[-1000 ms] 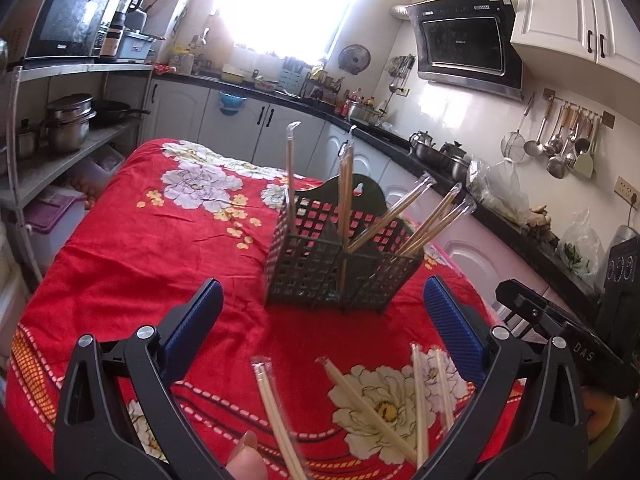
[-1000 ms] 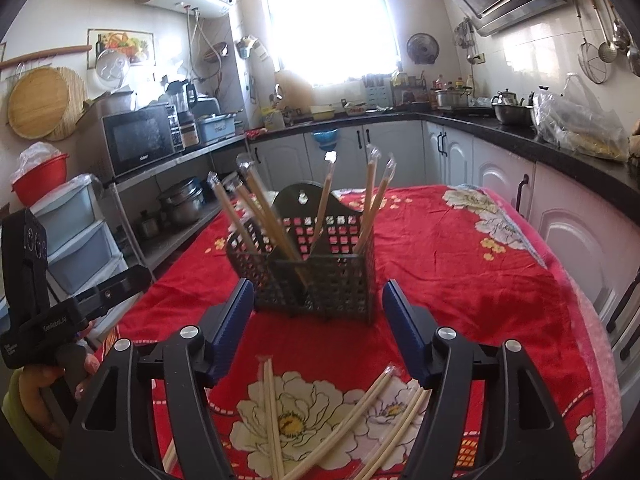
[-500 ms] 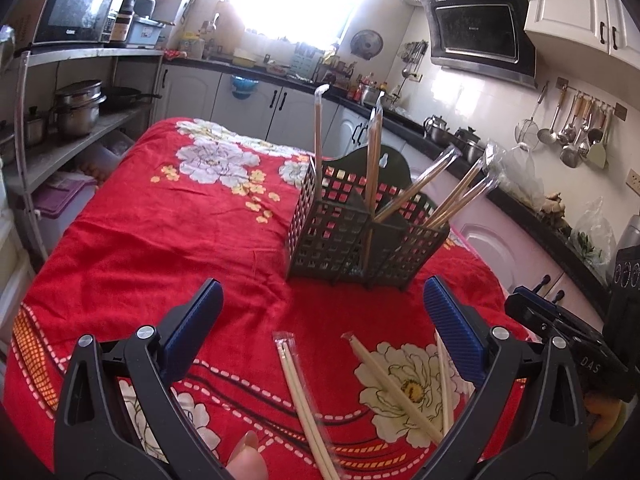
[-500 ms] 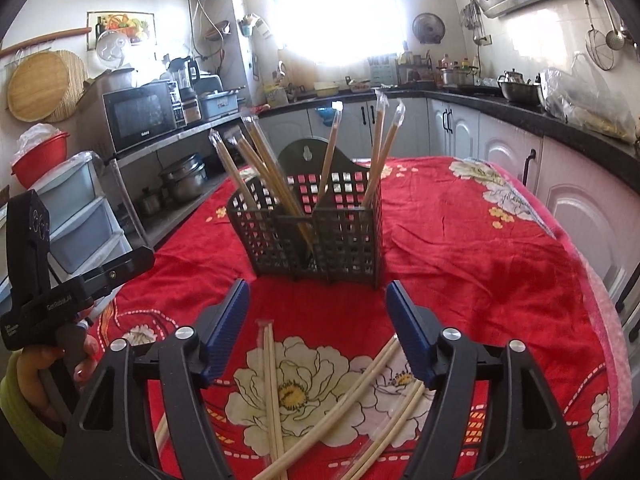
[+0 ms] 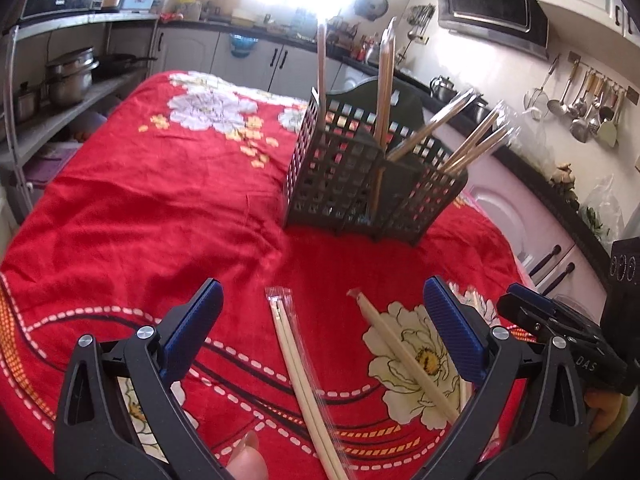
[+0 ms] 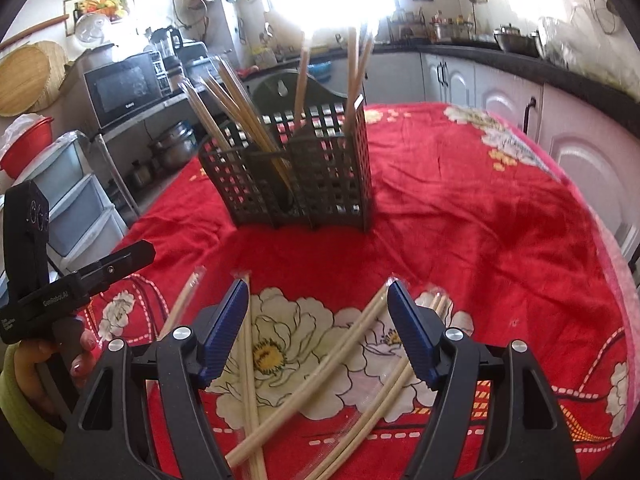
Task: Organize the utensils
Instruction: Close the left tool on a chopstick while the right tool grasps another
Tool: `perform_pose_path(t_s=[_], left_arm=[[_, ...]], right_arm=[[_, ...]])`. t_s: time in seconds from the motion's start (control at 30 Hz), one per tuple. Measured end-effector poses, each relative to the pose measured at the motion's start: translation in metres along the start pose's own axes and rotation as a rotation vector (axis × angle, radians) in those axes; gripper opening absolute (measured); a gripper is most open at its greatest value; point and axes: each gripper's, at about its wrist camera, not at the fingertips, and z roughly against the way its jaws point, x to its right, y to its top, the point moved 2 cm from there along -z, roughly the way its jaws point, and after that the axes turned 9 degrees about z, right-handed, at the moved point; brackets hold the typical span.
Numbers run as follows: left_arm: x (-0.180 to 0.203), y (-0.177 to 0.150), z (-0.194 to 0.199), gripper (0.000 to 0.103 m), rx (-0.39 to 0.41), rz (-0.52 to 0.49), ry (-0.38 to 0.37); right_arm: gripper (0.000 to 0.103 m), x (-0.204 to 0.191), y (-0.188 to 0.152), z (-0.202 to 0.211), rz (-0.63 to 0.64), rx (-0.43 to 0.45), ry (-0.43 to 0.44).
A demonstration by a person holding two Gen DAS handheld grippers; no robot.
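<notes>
- My left gripper [image 5: 322,312] hung with its jaws wide, empty, low over the red floral tablecloth [image 5: 160,200].
- A wrapped chopstick pair [image 5: 300,376] lay on the cloth between its blue pads [image 5: 192,328].
- My right gripper [image 6: 318,320] was also spread wide, gripping nothing, above loose chopsticks [image 6: 320,364] crossing on the cloth.
- The dark mesh utensil basket [image 6: 296,176] stood upright beyond both grippers, chopsticks [image 6: 236,104] leaning inside.
</notes>
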Motion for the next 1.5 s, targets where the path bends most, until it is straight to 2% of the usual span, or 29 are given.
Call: perform_pose_path(t_s=[0.27, 0.37, 0.43, 0.5, 0.6, 0.77, 0.93, 1.03, 1.17, 1.27, 1.33, 1.37, 1.5], left_arm=[[-0.006, -0.009, -0.017, 0.091, -0.073, 0.022, 0.004], [-0.008, -0.012, -0.025, 0.078, -0.101, 0.031, 0.001], [-0.011, -0.013, -0.029, 0.064, -0.123, 0.042, -0.001], [-0.014, -0.015, -0.036, 0.057, -0.152, 0.060, -0.003], [-0.020, -0.017, -0.048, 0.055, -0.202, 0.087, 0.017], [-0.022, -0.011, -0.056, 0.054, -0.218, 0.088, 0.036], [-0.023, -0.004, -0.065, 0.054, -0.231, 0.093, 0.047], [-0.024, 0.001, -0.070, 0.054, -0.237, 0.096, 0.047], [-0.022, 0.004, -0.075, 0.050, -0.235, 0.081, 0.062], [-0.024, 0.005, -0.076, 0.042, -0.230, 0.072, 0.078], [-0.025, 0.005, -0.075, 0.034, -0.225, 0.067, 0.091], [-0.026, 0.005, -0.075, 0.031, -0.223, 0.064, 0.097], [-0.032, 0.004, -0.073, 0.016, -0.220, 0.075, 0.099]], right_arm=[[0.070, 0.010, -0.008, -0.023, -0.052, -0.079, 0.023], [0.069, 0.015, -0.010, -0.032, -0.073, -0.109, 0.029], [0.069, 0.018, -0.010, -0.037, -0.088, -0.125, 0.037], [0.069, 0.020, -0.011, -0.040, -0.096, -0.136, 0.042], [0.069, 0.023, -0.009, -0.048, -0.108, -0.158, 0.047], [0.067, 0.037, -0.008, -0.065, -0.173, -0.222, 0.068], [0.063, 0.051, -0.001, -0.078, -0.228, -0.243, 0.088], [0.056, 0.054, 0.004, -0.085, -0.219, -0.256, 0.079], [0.040, 0.056, 0.009, -0.093, -0.204, -0.255, 0.070], [0.023, 0.055, 0.009, -0.095, -0.181, -0.247, 0.050], [0.020, 0.053, 0.008, -0.095, -0.177, -0.239, 0.046], [0.013, 0.054, 0.008, -0.094, -0.189, -0.227, 0.055], [0.009, 0.052, 0.009, -0.083, -0.222, -0.171, 0.104]])
